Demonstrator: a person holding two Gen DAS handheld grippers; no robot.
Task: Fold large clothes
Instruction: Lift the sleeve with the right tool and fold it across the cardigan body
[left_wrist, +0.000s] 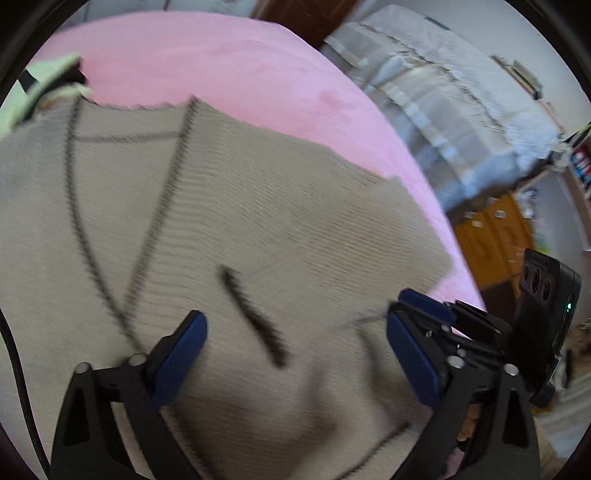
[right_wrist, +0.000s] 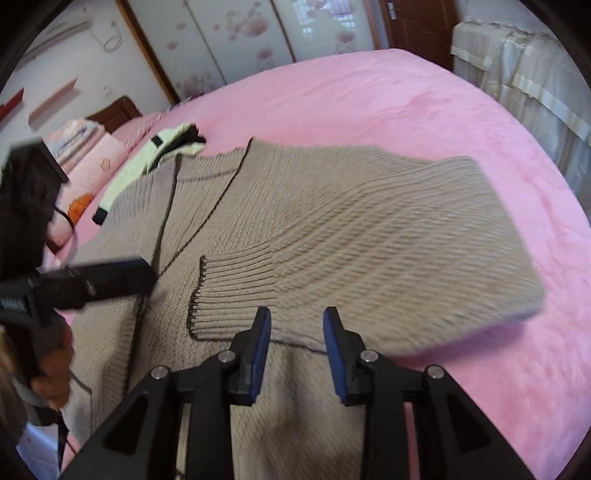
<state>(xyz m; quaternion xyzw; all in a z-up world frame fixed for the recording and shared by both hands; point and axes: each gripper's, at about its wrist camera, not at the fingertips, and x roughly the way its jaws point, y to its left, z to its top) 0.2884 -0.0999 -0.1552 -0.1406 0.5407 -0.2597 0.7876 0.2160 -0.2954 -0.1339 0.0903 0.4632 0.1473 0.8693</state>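
Note:
A large beige ribbed knit cardigan with dark trim lies spread on a pink bed; one sleeve is folded across its body. It also fills the left wrist view. My left gripper is wide open just above the knit, holding nothing. My right gripper is open, with a narrower gap, over the cardigan's near edge beside the sleeve cuff, holding nothing. The right gripper also shows in the left wrist view, and the left gripper shows at the left of the right wrist view.
A pale green and black garment lies by the cardigan's collar, also seen in the left wrist view. Pink pillows sit at the bed head. A covered white piece of furniture and a wooden cabinet stand beside the bed.

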